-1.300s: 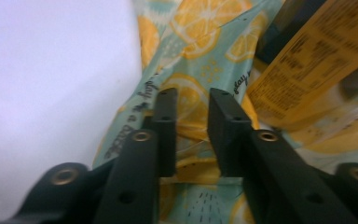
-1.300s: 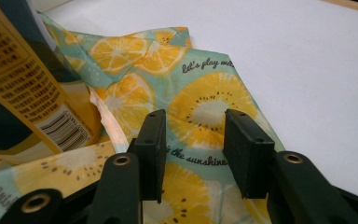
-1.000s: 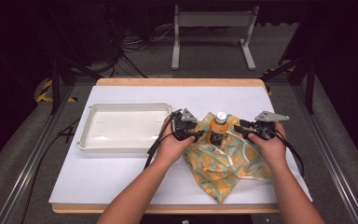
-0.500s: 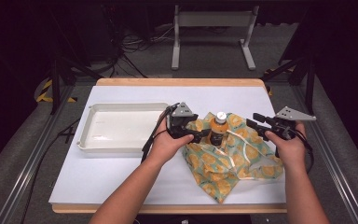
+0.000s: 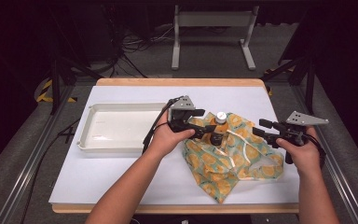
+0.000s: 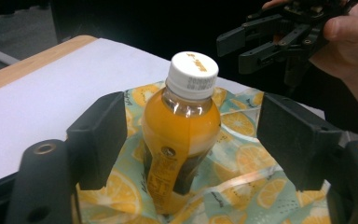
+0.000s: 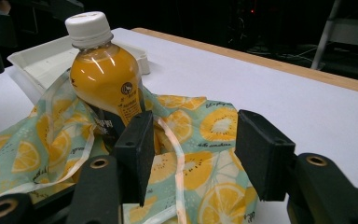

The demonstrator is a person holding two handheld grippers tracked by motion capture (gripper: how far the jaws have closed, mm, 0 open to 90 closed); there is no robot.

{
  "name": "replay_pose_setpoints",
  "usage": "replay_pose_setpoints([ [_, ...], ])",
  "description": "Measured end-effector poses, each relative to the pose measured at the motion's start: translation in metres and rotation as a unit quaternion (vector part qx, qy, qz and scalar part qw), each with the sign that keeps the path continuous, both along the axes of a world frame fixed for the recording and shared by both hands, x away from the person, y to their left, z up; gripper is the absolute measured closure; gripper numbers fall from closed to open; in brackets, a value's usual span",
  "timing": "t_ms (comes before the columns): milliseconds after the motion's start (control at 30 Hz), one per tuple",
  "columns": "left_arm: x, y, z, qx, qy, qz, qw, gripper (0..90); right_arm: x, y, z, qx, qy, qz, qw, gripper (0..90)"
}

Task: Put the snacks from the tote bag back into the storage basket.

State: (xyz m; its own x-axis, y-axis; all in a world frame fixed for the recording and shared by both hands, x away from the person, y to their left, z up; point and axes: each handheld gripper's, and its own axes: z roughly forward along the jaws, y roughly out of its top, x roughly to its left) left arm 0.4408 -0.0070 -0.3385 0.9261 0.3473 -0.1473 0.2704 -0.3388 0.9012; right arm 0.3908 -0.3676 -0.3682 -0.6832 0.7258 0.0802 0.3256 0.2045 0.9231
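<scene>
An orange juice bottle [image 5: 220,122] with a white cap stands upright in a floppy bag [image 5: 235,156] printed with orange slices, right of the table's middle. My left gripper [image 5: 210,131] reaches it from the left. In the left gripper view the bottle [image 6: 182,126] stands between the jaws of the left gripper [image 6: 198,137] with a gap on each side; they have just been opening. My right gripper [image 5: 259,128] hangs open to the bottle's right, above the bag's edge. Its jaws have just been opening too. In the right gripper view the right gripper [image 7: 199,154] has only bag fabric [image 7: 205,135] below it.
A white tray [image 5: 121,130] lies left of the bottle, close to my left hand. White paper covers the wooden table [image 5: 135,81]. Metal frame rails run along both sides, with cables and a stand on the dark floor behind.
Both grippers were close on either side of the bottle. The right one has drawn away to the right and risen, the left has lifted a little, and both sets of jaws have opened.
</scene>
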Motion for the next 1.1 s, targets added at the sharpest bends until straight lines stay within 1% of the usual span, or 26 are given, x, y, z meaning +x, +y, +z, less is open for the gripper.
replay_pose_setpoints([
  [33,0.0,0.0,0.0,0.0,0.0,0.0,1.0,25.6,0.0,0.0,0.0,0.0,0.0,0.0,1.0,47.2],
  [67,0.002,-0.004,0.002,-0.002,0.006,-0.008,0.9999,25.6,0.0,0.001,0.0,0.002,0.003,0.002,1.0,46.5],
  [100,0.003,-0.006,0.003,-0.007,0.006,-0.014,0.9999,24.6,0.001,0.002,0.0,0.007,0.002,0.006,1.0,46.1],
  [133,0.004,-0.009,0.004,-0.011,0.006,-0.02,0.9997,24.2,0.001,0.003,0.0,0.008,0.003,0.007,0.9999,46.0],
  [300,0.008,-0.017,0.005,-0.016,-0.001,-0.031,0.9994,23.8,0.002,0.004,0.001,0.008,0.002,0.011,0.9999,45.4],
  [333,0.01,-0.019,0.005,-0.021,-0.004,-0.035,0.9992,23.8,0.002,0.004,0.001,0.009,0.001,0.01,0.9999,45.2],
  [367,0.011,-0.02,0.005,-0.027,-0.001,-0.037,0.9989,24.1,0.002,0.004,0.002,0.012,0.001,0.009,0.9999,45.0],
  [467,0.017,-0.025,0.001,-0.044,-0.005,-0.049,0.9978,24.8,0.002,0.002,0.005,0.017,-0.005,0.008,0.9998,44.7],
  [500,0.019,-0.027,-0.001,-0.05,-0.001,-0.05,0.9975,24.8,0.002,0.001,0.006,0.017,-0.008,0.009,0.9998,44.6],
  [667,0.028,-0.034,-0.012,-0.067,0.002,-0.055,0.9962,25.3,0.001,-0.001,0.007,0.02,-0.008,0.008,0.9997,44.6],
  [733,0.029,-0.036,-0.014,-0.069,0.003,-0.054,0.9962,25.4,0.001,-0.001,0.007,0.021,-0.008,0.008,0.9997,44.6],
  [800,0.032,-0.039,-0.019,-0.067,-0.005,-0.047,0.9966,26.9,0.001,-0.001,0.007,0.024,-0.007,0.006,0.9997,44.6],
  [867,0.032,-0.041,-0.022,-0.068,-0.004,-0.048,0.9965,27.9,0.002,0.0,0.006,0.024,-0.007,0.008,0.9997,44.6],
  [900,0.032,-0.043,-0.025,-0.07,-0.007,-0.05,0.9963,28.6,0.002,0.0,0.006,0.024,-0.006,0.008,0.9997,44.6],
  [967,0.032,-0.043,-0.027,-0.07,-0.011,-0.053,0.9961,31.2,0.002,0.001,0.006,0.024,-0.004,0.009,0.9997,44.6],
  [1000,0.032,-0.043,-0.028,-0.073,-0.01,-0.053,0.9959,32.9,0.001,0.001,0.006,0.024,-0.004,0.007,0.9997,44.6],
  [1067,0.031,-0.043,-0.029,-0.074,-0.013,-0.053,0.9957,37.7,0.001,0.0,0.006,0.024,-0.004,0.007,0.9997,44.6],
  [1100,0.03,-0.042,-0.031,-0.073,-0.019,-0.053,0.9957,37.7,0.001,0.0,0.006,0.025,-0.004,0.007,0.9997,44.6],
])
